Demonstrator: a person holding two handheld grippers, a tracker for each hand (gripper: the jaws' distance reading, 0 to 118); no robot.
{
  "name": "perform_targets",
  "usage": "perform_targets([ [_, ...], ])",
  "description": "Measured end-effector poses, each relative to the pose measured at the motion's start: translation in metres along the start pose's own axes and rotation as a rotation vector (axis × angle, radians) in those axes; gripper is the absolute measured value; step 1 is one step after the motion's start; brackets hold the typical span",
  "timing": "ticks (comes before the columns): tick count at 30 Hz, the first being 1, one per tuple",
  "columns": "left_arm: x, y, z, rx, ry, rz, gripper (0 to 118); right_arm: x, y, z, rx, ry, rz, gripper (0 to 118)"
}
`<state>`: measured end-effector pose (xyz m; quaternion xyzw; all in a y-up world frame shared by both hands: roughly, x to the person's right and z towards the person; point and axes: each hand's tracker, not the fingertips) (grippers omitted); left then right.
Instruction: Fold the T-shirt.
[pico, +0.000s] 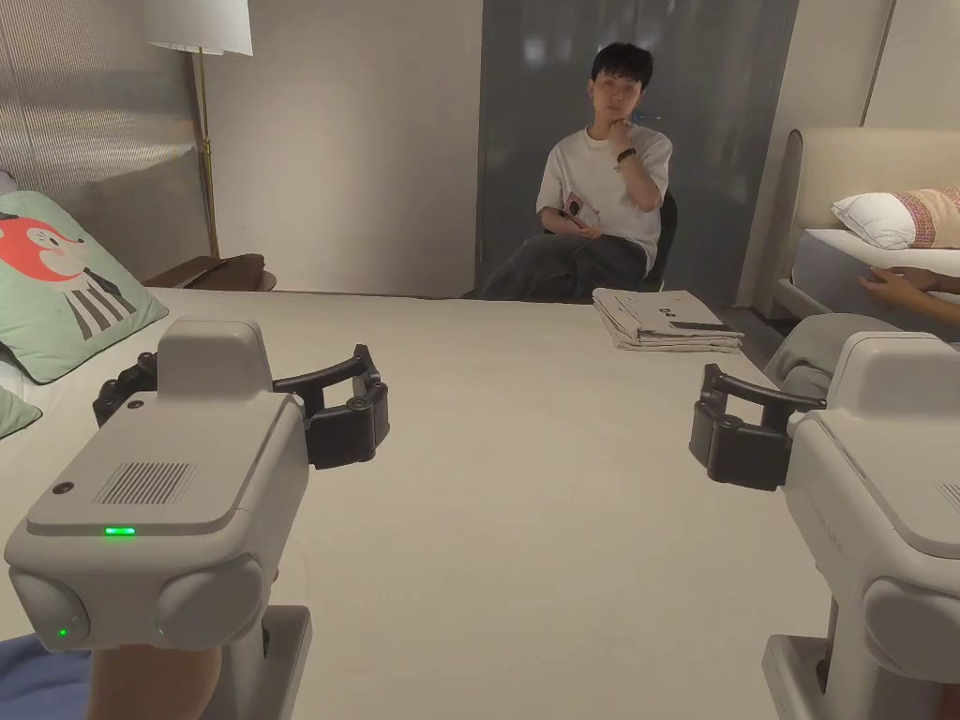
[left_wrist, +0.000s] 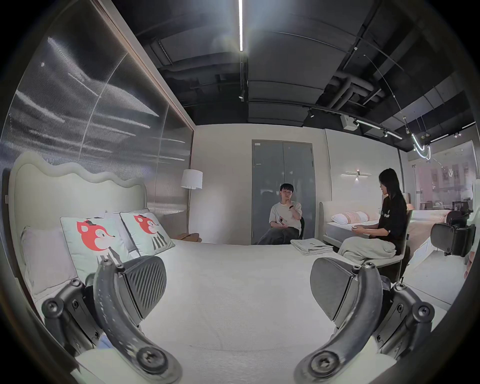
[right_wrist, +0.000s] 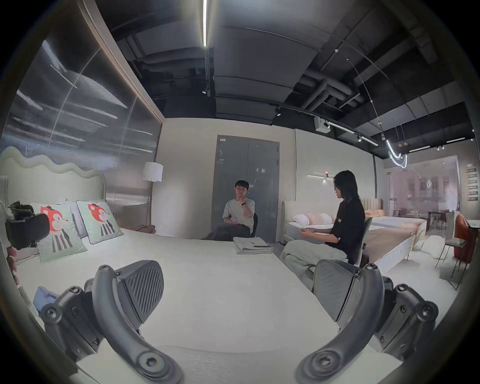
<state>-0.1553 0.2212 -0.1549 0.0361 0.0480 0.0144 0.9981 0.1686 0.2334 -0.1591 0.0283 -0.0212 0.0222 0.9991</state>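
We hold the left gripper (left_wrist: 237, 283) and right gripper (right_wrist: 239, 283) wide open and empty above the bed (pico: 525, 487); folded T-shirts (pico: 661, 319) are stacked right of the frame's centre.

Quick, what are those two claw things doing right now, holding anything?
Left gripper: open, holding nothing, above the bed.
Right gripper: open, holding nothing, also above the bed.

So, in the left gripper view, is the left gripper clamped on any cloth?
No. The left gripper has its jaws wide apart over the bare bed, and the folded stack lies far off at the bed's far edge.
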Motion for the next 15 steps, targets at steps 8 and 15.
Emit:
perform_targets([
  [8, 0.0006, 0.0000, 0.0009, 0.004, -0.003, 0.003, 111, 0.0000, 0.0011, 0.0004, 0.002, 0.008, 0.008, 114],
  [15, 0.0008, -0.0017, 0.0008, 0.001, -0.004, 0.001, 111, -0.0007, 0.0008, 0.0006, -0.010, 0.009, -0.010, 114],
])
